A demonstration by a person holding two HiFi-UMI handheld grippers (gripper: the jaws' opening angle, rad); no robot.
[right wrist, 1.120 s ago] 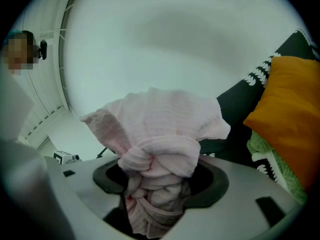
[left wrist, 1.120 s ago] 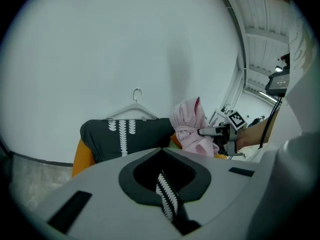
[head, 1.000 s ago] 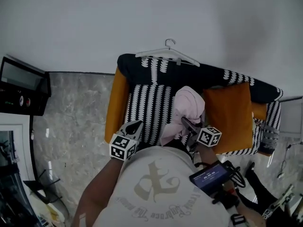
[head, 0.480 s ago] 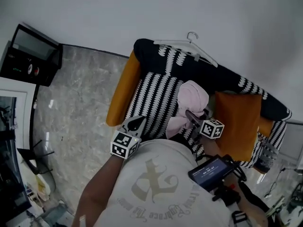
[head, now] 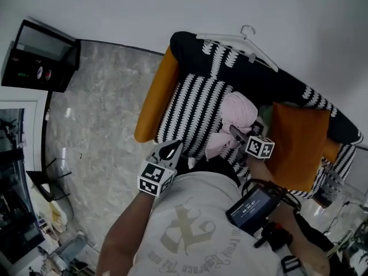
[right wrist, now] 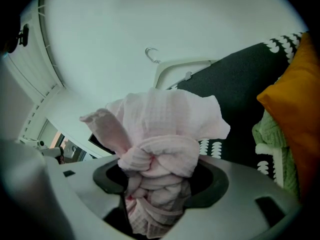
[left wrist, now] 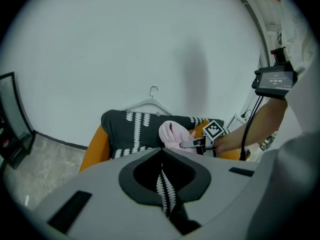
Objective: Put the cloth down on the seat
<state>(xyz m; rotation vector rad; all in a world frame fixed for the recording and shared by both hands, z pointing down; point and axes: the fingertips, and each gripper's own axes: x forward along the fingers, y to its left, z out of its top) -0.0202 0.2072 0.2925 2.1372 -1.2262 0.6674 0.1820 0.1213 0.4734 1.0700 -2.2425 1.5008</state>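
Item: pale pink waffle-weave cloth [right wrist: 167,129], bunched into a soft, knotted, rounded wad; clamped in the right gripper [head: 237,133], jaws spread wide around its bulk; located over the middle of the black-and-white striped upholstered seat [head: 190,111]; contact with the seat not determinable. Left gripper [head: 168,153]: jaws drawn together on nothing, at the seat's front edge. Hazards, as judged: released too high, the wad may roll off the seat's front onto the grey marble floor [head: 98,114]; loose folds may snag in the jaws; drift sideways would land it on the plump orange cushion [head: 299,145] at the seat's end. White slim hanger [head: 238,41] lies on the seat's backrest.
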